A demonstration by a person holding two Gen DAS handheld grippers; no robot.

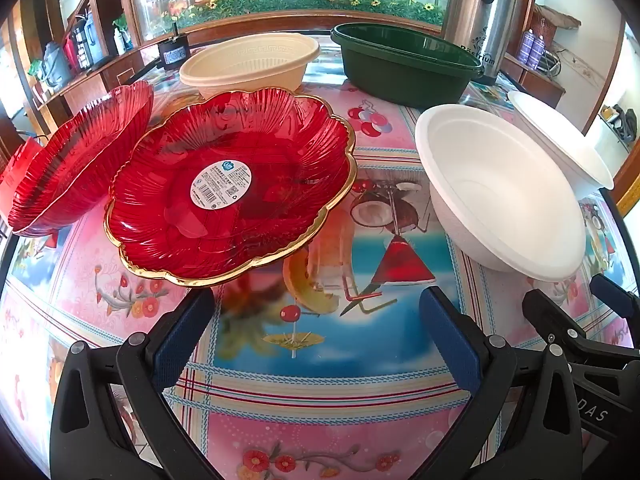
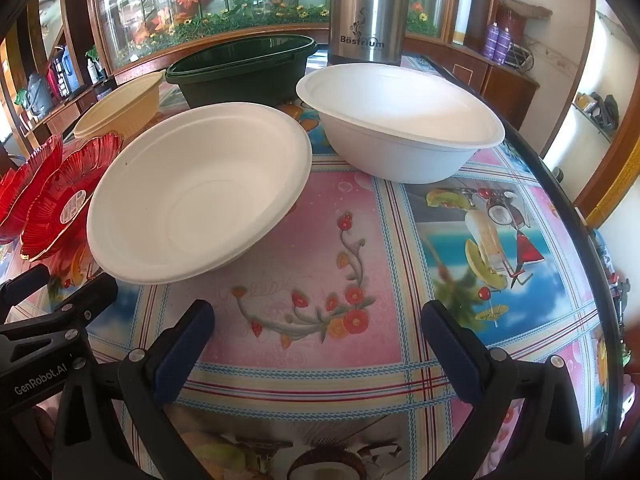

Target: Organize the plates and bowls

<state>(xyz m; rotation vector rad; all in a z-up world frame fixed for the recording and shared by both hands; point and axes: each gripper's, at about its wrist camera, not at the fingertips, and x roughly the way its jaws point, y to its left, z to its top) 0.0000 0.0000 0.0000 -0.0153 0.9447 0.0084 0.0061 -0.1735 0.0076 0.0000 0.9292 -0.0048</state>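
The gold-rimmed red plate (image 1: 230,184) lies on the tabletop (image 1: 320,392) at the left, a round white sticker at its middle, and its near edge sits just ahead of the left claw (image 1: 316,332). A second red plate (image 1: 76,164) leans tilted against its left side, the two touching or nearly so; the view is too warped at that edge to be sure. To the right of the red plates stands an open white bowl (image 2: 200,192), tipped slightly toward the cameras, and beyond it, further right, a second white bowl (image 2: 400,120) closed with a flat white lid. Behind these, toward the far edge, a cream bowl (image 1: 250,64) with a patterned rim sits beside a dark green bowl (image 1: 404,64), and a steel kettle (image 2: 366,12) stands just behind the green one. The tabletop carries a glossy cloth printed with flowers, cherries, coconuts and drinks. Both claws hover above this cloth, angled downward. The left claw has its blue pads spread wide with nothing between them but printed cloth. The right claw (image 2: 318,336) is likewise fully spread and holds nothing, its pads over a pink flower panel in front of the open white bowl. Each claw shows at the edge of the other's view. Behind the tabletop runs a curved glass panel with painted flowers.
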